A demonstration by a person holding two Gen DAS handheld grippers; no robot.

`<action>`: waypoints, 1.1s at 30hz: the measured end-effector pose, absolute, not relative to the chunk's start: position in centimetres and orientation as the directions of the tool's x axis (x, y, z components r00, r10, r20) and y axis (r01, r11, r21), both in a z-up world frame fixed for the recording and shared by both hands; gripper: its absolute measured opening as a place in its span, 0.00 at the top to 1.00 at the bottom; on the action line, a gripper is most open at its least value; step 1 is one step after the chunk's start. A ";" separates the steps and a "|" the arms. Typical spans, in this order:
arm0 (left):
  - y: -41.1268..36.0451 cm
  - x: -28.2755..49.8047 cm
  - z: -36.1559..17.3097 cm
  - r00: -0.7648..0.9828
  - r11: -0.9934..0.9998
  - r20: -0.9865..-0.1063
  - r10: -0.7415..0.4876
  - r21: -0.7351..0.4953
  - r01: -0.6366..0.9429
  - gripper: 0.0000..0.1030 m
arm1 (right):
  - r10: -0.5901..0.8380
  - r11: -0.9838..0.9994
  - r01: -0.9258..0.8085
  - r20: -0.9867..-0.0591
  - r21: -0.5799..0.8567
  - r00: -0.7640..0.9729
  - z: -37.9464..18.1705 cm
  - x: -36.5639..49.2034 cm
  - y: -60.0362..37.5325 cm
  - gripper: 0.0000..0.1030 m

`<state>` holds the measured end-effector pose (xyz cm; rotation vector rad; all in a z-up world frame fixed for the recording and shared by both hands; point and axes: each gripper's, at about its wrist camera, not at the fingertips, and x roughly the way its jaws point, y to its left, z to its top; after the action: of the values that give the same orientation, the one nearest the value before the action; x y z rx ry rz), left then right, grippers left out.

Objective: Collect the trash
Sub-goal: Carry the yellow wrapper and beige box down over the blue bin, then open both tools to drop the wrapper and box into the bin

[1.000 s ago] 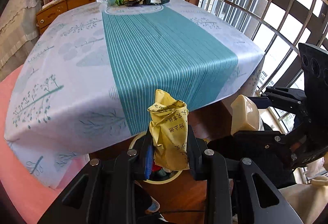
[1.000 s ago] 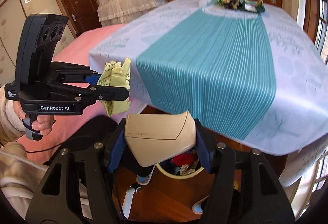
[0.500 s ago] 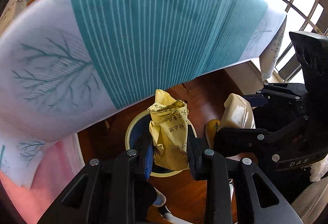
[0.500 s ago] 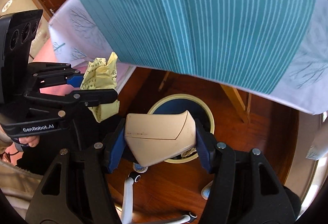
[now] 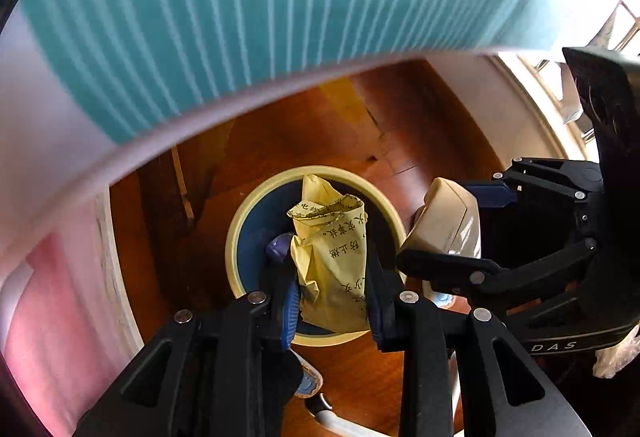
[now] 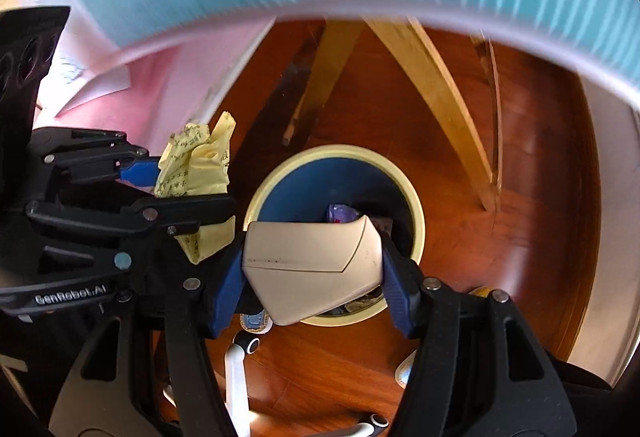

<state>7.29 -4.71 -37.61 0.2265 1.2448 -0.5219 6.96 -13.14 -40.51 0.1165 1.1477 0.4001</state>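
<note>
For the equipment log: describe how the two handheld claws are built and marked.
Both are matte black plastic linkage frames with silver screws and blue ribbed pads on the fingers. The left claw carries white "GenRobot.AI" lettering on its side and a black block with round lens holes. The right claw shows white letters "DAS" and a similar lens block.

Teal striped tablecloth (image 5: 224, 17) with a white border hangs across the top of both views, blurred. Below it, reddish-brown wooden floor (image 6: 532, 205). Pale wooden table legs (image 6: 432, 85) slant down to the floor in the right wrist view. Pink fabric (image 5: 52, 301) at left edge, possibly bedding. White tube frame with black-capped ends (image 6: 236, 369) low on the floor, beside a blue-and-white shoe (image 5: 308, 383), partly hidden.
</note>
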 end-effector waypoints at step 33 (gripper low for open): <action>-3.0 10.3 -38.3 0.201 0.886 -0.946 -0.253 -0.143 0.442 0.16 | 0.404 0.915 -0.157 -0.864 0.373 0.301 -43.1 9.8 -15.2 0.36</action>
<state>10.27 -2.99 -38.32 0.1729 1.2804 -0.4888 9.82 -15.16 -43.14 0.2346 1.2112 0.3765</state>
